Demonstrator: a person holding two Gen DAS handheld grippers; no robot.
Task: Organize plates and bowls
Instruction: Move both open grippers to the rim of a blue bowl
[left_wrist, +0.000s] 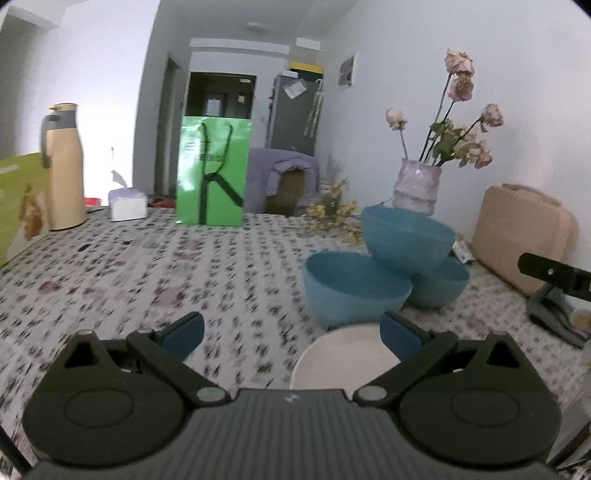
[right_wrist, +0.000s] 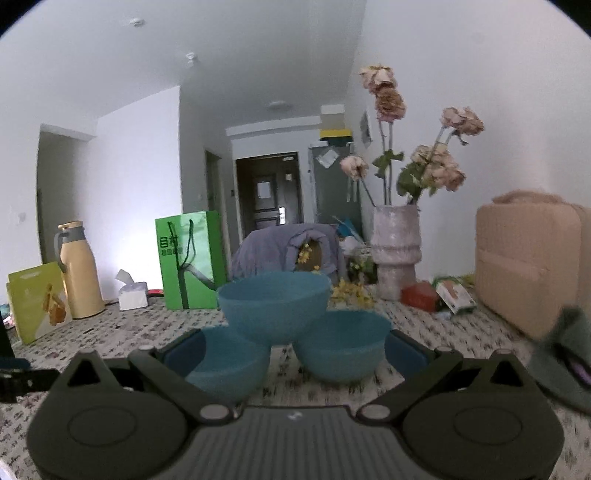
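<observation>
Three blue bowls (right_wrist: 275, 306) form a small pyramid on the patterned tablecloth (left_wrist: 147, 266): two sit side by side on the cloth, and the third rests on their rims, tilted a little in the left wrist view. In the right wrist view the stack fills the centre, with the upper bowl (left_wrist: 408, 236) at about 12 o'clock from the right gripper (right_wrist: 295, 349). That gripper's jaws stand wide, one blue pad at 9 o'clock beside the left lower bowl (right_wrist: 225, 365) and the other at 3 o'clock beside the right lower bowl (right_wrist: 343, 345); whether either pad touches a bowl is hard to tell from this angle.

The left gripper (left_wrist: 291, 330) is also spread wide and holds nothing. A white plate (left_wrist: 343, 358) lies on the cloth just ahead of it, toward 1 o'clock, partly under its right pad, and the bowls stand just beyond the plate at 1 to 2 o'clock.

At the far edge of the table, a green paper bag (left_wrist: 214, 171) stands at 11 o'clock, a tan thermos jug (left_wrist: 64, 166) at 10 o'clock, a tissue box (left_wrist: 127, 203) between them, and a vase of dried roses (left_wrist: 417, 184) behind the bowls at 2 o'clock. A beige case (left_wrist: 521, 232) leans by the wall at 3 o'clock.
</observation>
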